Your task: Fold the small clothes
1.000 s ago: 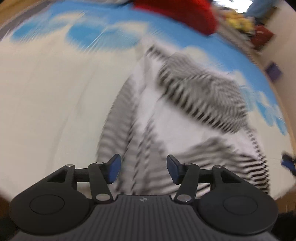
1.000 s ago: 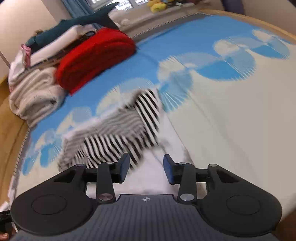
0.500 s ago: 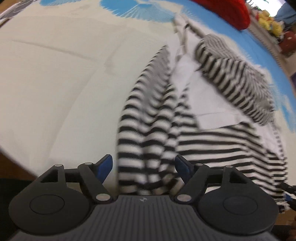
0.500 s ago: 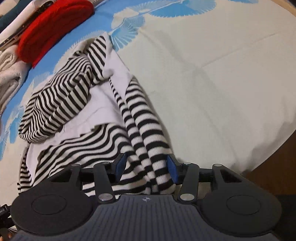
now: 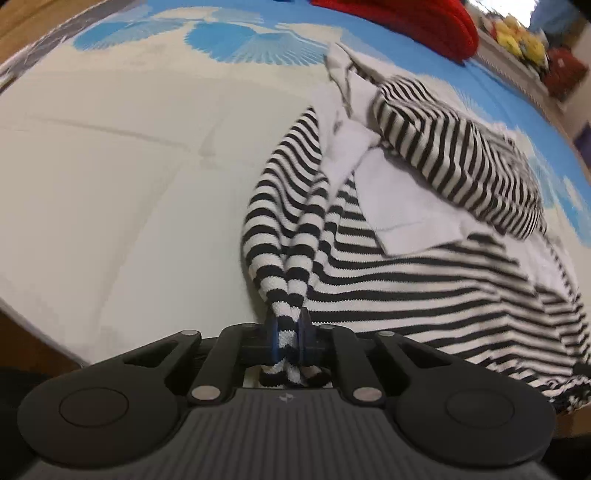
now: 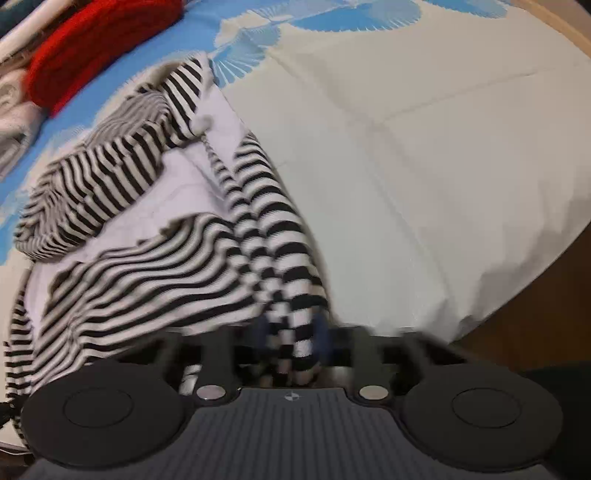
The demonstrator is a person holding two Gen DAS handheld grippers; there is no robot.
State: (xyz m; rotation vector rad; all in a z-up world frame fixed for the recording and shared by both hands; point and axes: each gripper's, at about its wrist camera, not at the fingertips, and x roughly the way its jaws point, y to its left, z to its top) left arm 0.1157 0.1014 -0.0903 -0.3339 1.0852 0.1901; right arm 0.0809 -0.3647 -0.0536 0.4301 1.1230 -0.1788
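In the left wrist view, the left hand-held gripper point(image 5: 287, 338) was closing, its blue pads pinching a bunched corner of the striped top point(image 5: 424, 280), which lay crumpled near the bed's point(image 5: 110, 177) near edge. A red knit point(image 5: 406, 18) sat at the far edge.

In the right wrist view, the right hand-held gripper point(image 6: 291, 332), blurred, was closing narrowly around the top's point(image 6: 147, 266) striped sleeve at the bed's point(image 6: 424, 166) near edge.

The striped top point(image 5: 424, 280) is soft knit cloth (white cloth lines it). The sheet point(image 5: 110, 177) is smooth matt cotton. The grippers' bodies look like matt black plastic with shiny metal pins.
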